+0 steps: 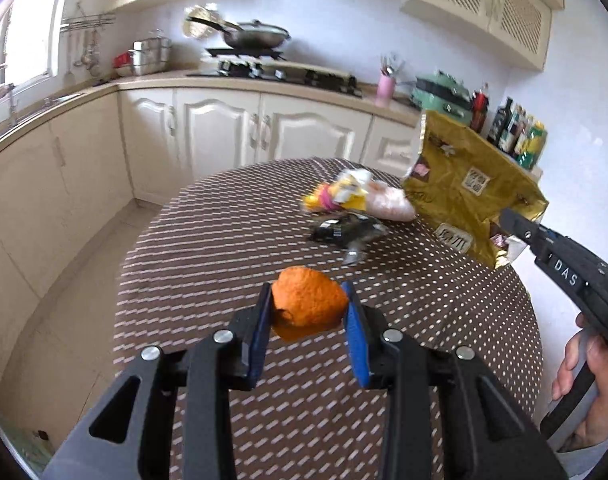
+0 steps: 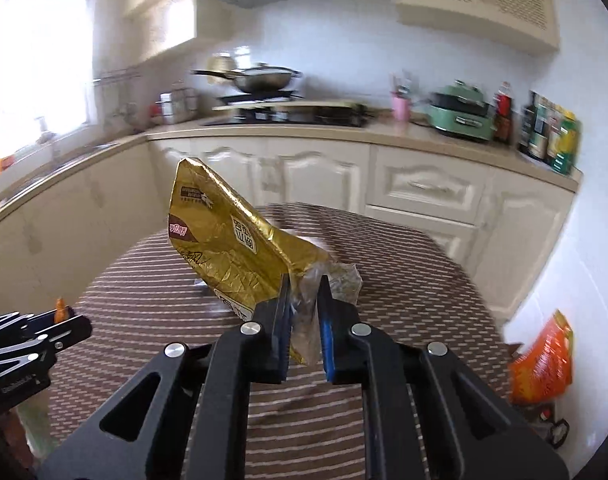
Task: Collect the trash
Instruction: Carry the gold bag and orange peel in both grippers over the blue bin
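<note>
My left gripper (image 1: 308, 300) is shut on a piece of orange peel (image 1: 308, 308), lifted above the round table (image 1: 223, 264) with its brown patterned cloth. My right gripper (image 2: 304, 298) is shut on the corner of a crumpled gold snack bag (image 2: 227, 244), which stands up from its pads above the table (image 2: 151, 296). The same gold snack bag (image 1: 464, 188) hangs at the right in the left wrist view, pinched by the right gripper (image 1: 508, 216). The left gripper (image 2: 73, 322) shows at the left edge of the right wrist view with a sliver of orange peel (image 2: 59, 308).
On the far part of the table lie a yellow and pink wrapper (image 1: 340, 194), a pale pink bag (image 1: 388, 204) and a black wrapper (image 1: 344, 232). An orange bag (image 2: 544, 360) hangs low at the right. Kitchen counters with a stove (image 1: 271, 68) and bottles (image 1: 520, 132) ring the table.
</note>
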The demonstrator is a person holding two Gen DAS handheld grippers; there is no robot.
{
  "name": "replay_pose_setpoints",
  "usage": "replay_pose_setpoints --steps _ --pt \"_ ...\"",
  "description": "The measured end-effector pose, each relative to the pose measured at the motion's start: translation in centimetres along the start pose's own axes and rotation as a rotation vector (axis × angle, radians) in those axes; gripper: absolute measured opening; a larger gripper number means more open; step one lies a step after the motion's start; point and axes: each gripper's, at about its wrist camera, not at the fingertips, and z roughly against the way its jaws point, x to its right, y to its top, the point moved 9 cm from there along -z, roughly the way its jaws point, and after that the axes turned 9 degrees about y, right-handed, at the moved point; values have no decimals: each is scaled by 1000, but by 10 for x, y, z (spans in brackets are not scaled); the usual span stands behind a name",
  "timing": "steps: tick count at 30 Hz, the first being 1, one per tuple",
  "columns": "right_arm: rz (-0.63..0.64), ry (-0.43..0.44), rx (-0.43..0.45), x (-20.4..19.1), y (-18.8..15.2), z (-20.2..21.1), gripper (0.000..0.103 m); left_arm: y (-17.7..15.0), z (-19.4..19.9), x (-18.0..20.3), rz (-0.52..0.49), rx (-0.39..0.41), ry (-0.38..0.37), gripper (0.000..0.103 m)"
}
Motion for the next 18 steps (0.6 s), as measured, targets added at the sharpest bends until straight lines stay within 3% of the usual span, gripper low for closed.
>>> replay_pose_setpoints --steps 4,9,13,18 --pt "61 110 -17 -74 -4 -3 11 -10 32 -50 48 34 46 33" --pt "150 263 -62 -183 -22 -17 11 -40 65 -136 127 39 154 33" --pt "201 403 -133 -271 -49 -34 11 -68 83 -204 200 26 252 33" --pt "241 501 -239 -351 -94 -62 11 -110 89 -274 286 -24 330 33"
